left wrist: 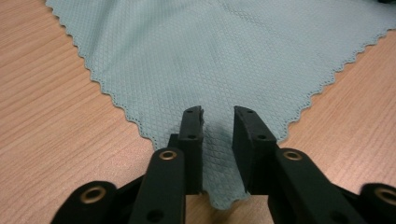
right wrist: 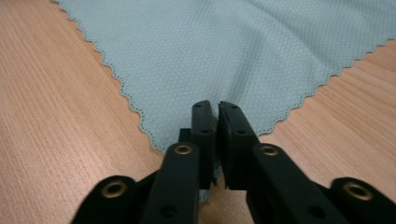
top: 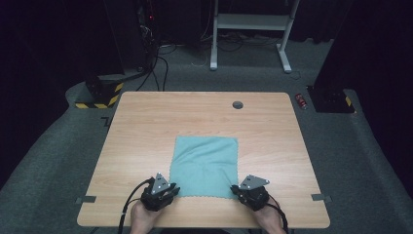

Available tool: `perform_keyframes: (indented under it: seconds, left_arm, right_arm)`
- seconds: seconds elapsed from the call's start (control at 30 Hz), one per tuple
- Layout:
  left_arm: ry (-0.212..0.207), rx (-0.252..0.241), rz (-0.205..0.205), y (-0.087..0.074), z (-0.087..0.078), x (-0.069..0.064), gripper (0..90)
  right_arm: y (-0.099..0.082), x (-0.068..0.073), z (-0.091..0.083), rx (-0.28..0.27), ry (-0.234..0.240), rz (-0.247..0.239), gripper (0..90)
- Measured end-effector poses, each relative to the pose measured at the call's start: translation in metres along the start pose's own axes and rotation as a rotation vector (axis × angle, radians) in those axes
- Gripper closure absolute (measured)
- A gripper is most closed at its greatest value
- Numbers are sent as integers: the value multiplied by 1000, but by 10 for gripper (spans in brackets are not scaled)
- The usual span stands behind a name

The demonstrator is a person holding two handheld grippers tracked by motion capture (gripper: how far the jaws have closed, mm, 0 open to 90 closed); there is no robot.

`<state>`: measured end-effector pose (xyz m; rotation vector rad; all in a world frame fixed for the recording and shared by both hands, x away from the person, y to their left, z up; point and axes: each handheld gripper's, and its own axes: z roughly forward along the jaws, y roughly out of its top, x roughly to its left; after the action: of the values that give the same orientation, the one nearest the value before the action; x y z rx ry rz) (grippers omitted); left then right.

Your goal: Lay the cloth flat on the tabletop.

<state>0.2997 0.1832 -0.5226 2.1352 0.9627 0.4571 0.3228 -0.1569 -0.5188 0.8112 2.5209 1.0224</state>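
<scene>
A teal cloth is laid flat near the front edge of the wooden table. Its right near corner is pinched tight by the right gripper. The left gripper is not closed yet, with the left corner between its jaws. Both corners should be squeezed firmly before any lifting is done.

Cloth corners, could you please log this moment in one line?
right tongs: shut on cloth corner | left tongs: astride other near corner, gap showing | table: cloth flat

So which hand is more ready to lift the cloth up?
The right. The right hand-held gripper is already shut on its near corner of the teal cloth. The left hand-held gripper straddles the other near corner, but a gap remains between its jaws, so it hasn't pinched the cloth yet.
</scene>
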Motion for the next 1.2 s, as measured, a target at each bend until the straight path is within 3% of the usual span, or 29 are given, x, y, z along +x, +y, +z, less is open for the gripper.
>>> perform_keyframes:
  seconds: [0.2, 0.27, 0.33, 0.4, 0.57, 0.67, 0.87, 1.2]
  left_arm:
    - [-17, 11, 17, 0, -2, 0, 792]
    - [-36, 15, 6, 0, -3, -1, 789]
    - [-74, 20, -13, 0, -3, 0, 743]
    - [-87, 17, -20, 3, -2, 2, 669]
    - [-32, -8, -44, 19, 5, 16, 533]
    - [-36, -29, -99, 32, 14, 33, 517]
    - [23, -26, -148, 54, 30, 61, 515]
    - [112, 9, -170, 81, 52, 89, 484]
  right_arm:
    - [-1, 2, -4, 25, 3, -28, 897]
    - [-2, 2, -6, 31, 6, -30, 896]
    - [-3, 1, -7, 33, 11, -21, 889]
    - [-3, -1, -8, 26, 16, -7, 848]
    - [8, -9, -11, -52, 7, 37, 757]
    - [17, -13, -1, -71, 6, 42, 737]
    - [25, -19, 21, -49, 11, 60, 706]
    - [18, -14, 24, -38, -26, 48, 667]
